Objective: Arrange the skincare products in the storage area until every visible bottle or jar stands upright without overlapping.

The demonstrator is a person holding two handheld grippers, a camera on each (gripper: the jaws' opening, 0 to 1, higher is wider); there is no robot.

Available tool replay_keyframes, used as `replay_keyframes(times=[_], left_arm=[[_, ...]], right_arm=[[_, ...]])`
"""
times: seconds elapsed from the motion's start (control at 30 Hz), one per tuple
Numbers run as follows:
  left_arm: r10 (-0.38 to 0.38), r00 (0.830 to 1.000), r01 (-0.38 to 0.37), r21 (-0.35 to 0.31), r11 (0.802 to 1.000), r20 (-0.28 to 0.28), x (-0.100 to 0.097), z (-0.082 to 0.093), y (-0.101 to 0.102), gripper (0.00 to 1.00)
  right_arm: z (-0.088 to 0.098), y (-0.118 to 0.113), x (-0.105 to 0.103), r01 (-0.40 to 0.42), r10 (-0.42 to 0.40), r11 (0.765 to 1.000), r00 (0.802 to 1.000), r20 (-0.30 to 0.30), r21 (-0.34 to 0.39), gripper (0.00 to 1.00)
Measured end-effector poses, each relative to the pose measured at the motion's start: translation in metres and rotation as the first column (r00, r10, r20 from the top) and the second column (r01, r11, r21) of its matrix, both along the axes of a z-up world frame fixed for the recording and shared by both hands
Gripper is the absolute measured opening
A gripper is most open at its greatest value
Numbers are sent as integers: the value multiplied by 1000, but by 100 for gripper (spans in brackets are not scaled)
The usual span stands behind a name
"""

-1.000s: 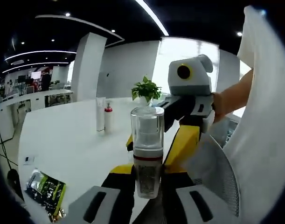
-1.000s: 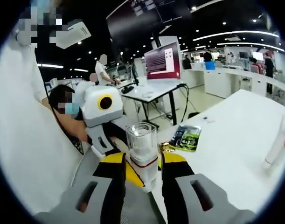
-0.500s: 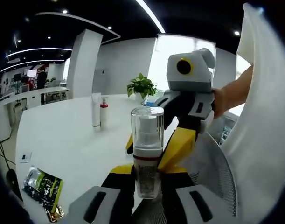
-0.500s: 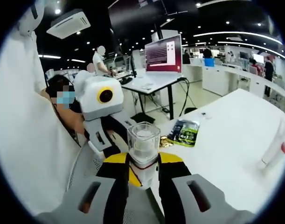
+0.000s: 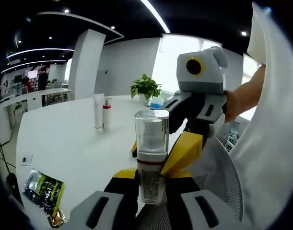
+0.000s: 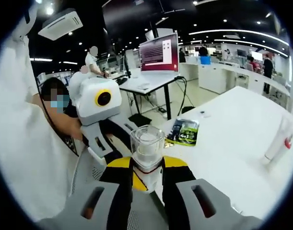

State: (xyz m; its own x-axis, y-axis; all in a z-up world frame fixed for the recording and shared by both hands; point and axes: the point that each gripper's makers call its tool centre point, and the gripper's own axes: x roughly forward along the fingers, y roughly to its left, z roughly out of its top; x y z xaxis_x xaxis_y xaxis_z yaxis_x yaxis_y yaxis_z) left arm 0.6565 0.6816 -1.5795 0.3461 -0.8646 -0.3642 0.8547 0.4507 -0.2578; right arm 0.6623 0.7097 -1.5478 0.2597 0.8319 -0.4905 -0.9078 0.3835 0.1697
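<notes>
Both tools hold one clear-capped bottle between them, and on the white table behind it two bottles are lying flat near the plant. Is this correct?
One detail is wrong: the white tube and the red-collared pump bottle stand upright, not flat, as the left gripper view shows. Otherwise yes: the left tool and right tool both clamp the clear-capped bottle, with the plant on the white table.

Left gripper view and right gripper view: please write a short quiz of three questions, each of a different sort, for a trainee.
1. True or false: the clear-capped bottle lies flat on the white table.
2. Which grips the bottle? A) left gripper alone B) right gripper alone C) both
3. Fill in: beyond the bottle, a white tube stands beside a bottle with a ___ collar.

Key: 1 false, it is held upright above the table; 2 C; 3 red.
</notes>
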Motion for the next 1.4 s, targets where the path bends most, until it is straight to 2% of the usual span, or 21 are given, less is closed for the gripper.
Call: replay_keyframes(times=[0.3, 0.67, 0.8, 0.9, 1.03, 1.1, 1.13, 1.2, 1.33, 1.4], left_arm=[[6, 1000, -7, 17, 1000, 2, 0, -4, -1, 22], [71, 997, -72, 61, 996, 17, 11, -11, 4, 28], [116, 993, -118, 72, 990, 25, 18, -13, 7, 34], [151, 986, -156, 74, 985, 66, 24, -10, 10, 37], [168, 984, -173, 77, 982, 62, 27, -11, 10, 37], [163, 984, -170, 110, 979, 67, 26, -16, 10, 37], [151, 985, -162, 158, 974, 78, 25, -23, 12, 37], [126, 987, -145, 211, 967, 98, 23, -30, 11, 37], [101, 988, -128, 245, 961, 119, 20, -35, 6, 37], [95, 988, -127, 280, 951, 126, 20, -41, 7, 35]], right_arm=[[-4, -1, 1, 8, -8, 1000, 1000, -1, -24, 19], [-2, -1, 8, -5, 5, 1000, 1000, -7, -18, 19], [-1, -4, 11, 0, 0, 1000, 1000, -12, -5, 19], [3, -7, 16, 22, -22, 999, 999, -23, 23, 19], [5, -10, 21, 50, -47, 997, 998, -43, 54, 19], [7, -11, 23, 57, -54, 996, 998, -43, 68, 19], [10, -12, 25, 67, -63, 994, 997, -45, 86, 19], [13, -15, 31, 91, -87, 990, 995, -45, 104, 19], [10, -26, 46, 134, -133, 988, 991, -13, 80, 19], [7, -32, 54, 154, -154, 986, 988, -10, 70, 19]])
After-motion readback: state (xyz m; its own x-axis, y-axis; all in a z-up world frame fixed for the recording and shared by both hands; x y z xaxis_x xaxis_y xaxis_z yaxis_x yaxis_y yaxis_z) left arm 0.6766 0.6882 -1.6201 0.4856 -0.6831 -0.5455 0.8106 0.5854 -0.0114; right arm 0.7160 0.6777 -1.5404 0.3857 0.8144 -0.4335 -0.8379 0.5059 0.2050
